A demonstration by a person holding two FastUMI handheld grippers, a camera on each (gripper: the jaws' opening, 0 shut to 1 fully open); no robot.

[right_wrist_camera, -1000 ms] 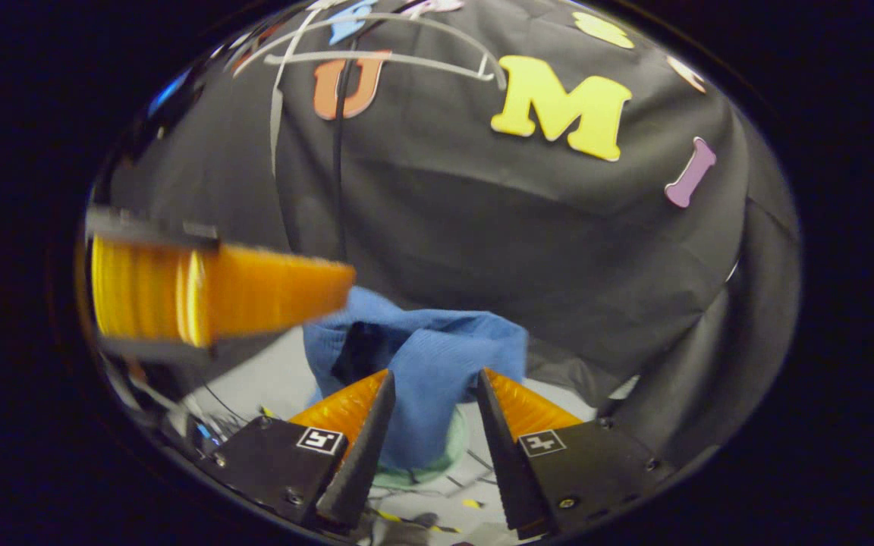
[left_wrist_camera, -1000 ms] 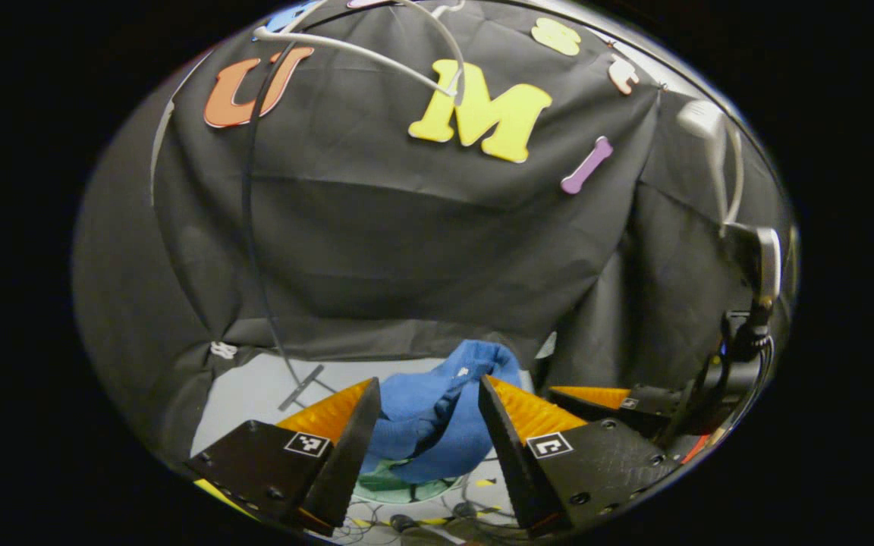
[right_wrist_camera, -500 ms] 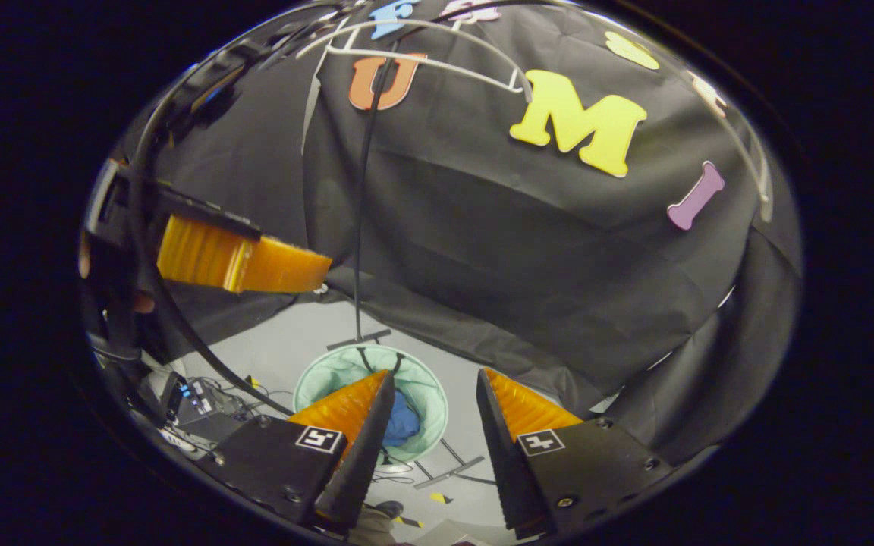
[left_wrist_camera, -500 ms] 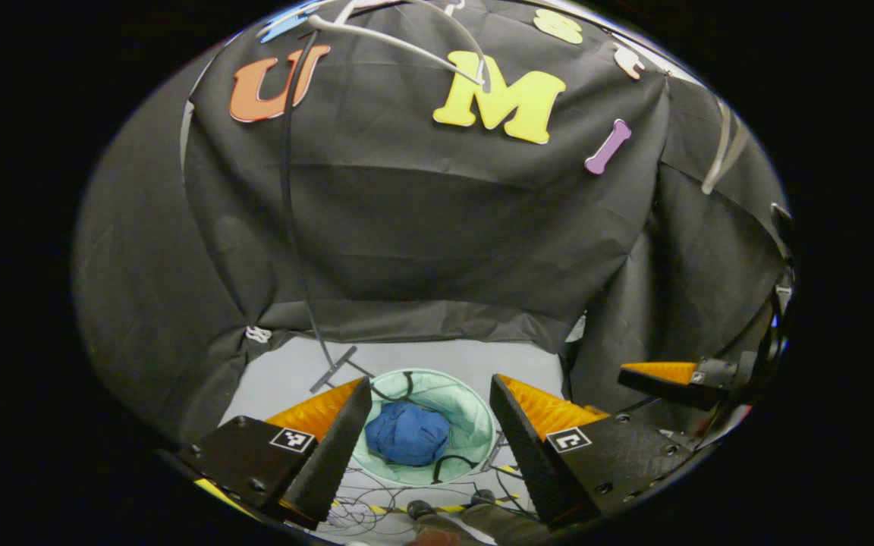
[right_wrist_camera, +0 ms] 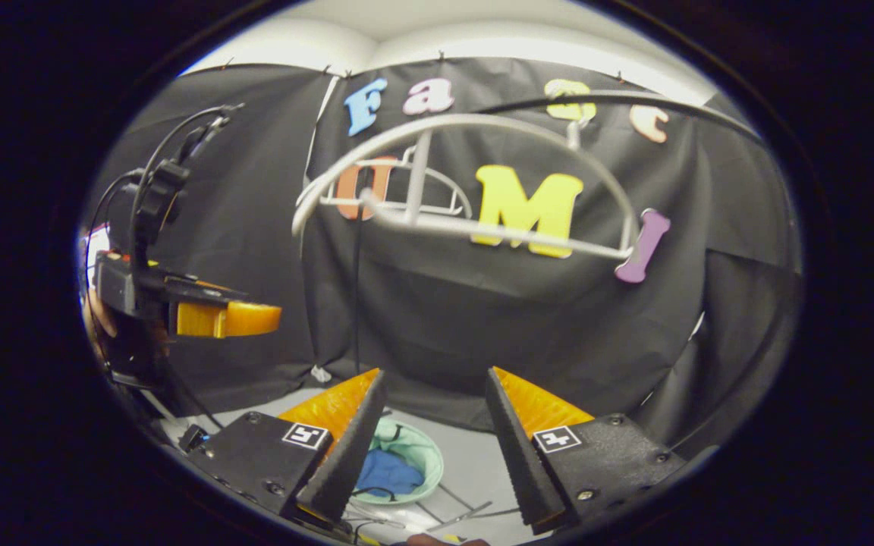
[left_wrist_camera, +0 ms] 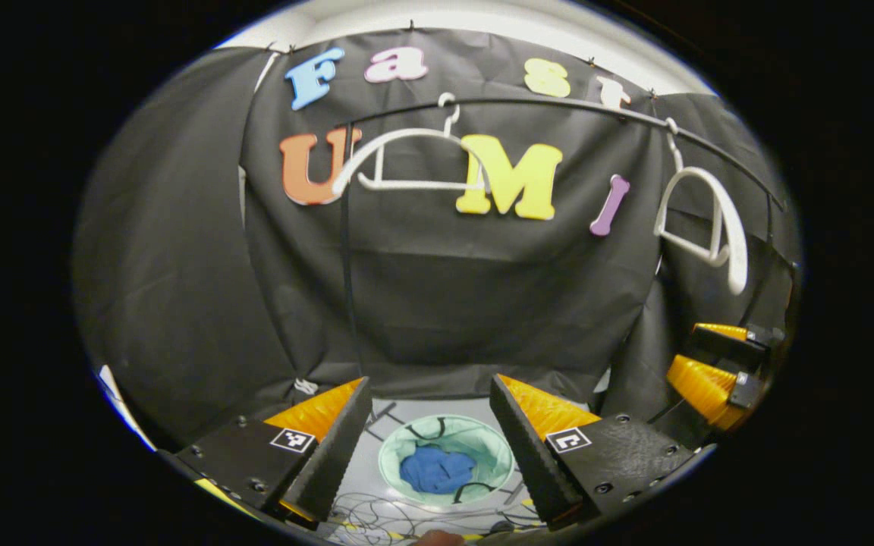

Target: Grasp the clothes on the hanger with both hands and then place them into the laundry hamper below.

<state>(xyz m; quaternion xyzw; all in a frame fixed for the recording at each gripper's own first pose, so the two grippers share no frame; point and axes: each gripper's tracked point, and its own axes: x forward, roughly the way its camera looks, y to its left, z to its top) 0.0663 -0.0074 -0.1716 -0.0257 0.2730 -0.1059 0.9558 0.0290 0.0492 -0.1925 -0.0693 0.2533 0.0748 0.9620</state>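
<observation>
The blue clothes [left_wrist_camera: 435, 470] lie bunched inside the pale green laundry hamper [left_wrist_camera: 482, 447] on the floor, far below both grippers. My left gripper [left_wrist_camera: 429, 379] is open and holds nothing, with the hamper showing between its fingers. My right gripper [right_wrist_camera: 435, 372] is also open and bare, above the hamper [right_wrist_camera: 423, 455] and the blue clothes [right_wrist_camera: 388, 474]. A bare white hanger [right_wrist_camera: 482, 227] hangs close in front of the right gripper. In the left gripper view the right gripper [left_wrist_camera: 686, 350] is at the far right edge. The left gripper [right_wrist_camera: 270, 312] appears at the left of the right gripper view.
A black rail [left_wrist_camera: 558, 102] runs across the top and carries two bare white hangers [left_wrist_camera: 414, 163] [left_wrist_camera: 702, 227]. Its black upright pole [left_wrist_camera: 346, 265] goes down to a base on the grey floor beside the hamper. Loose cables [left_wrist_camera: 376, 516] lie on the floor near the hamper.
The blue clothes left the fingers and dropped into the hamper. Both grippers then rose and tilted up, so the rail and hangers now stand in front and the hamper looks smaller.
</observation>
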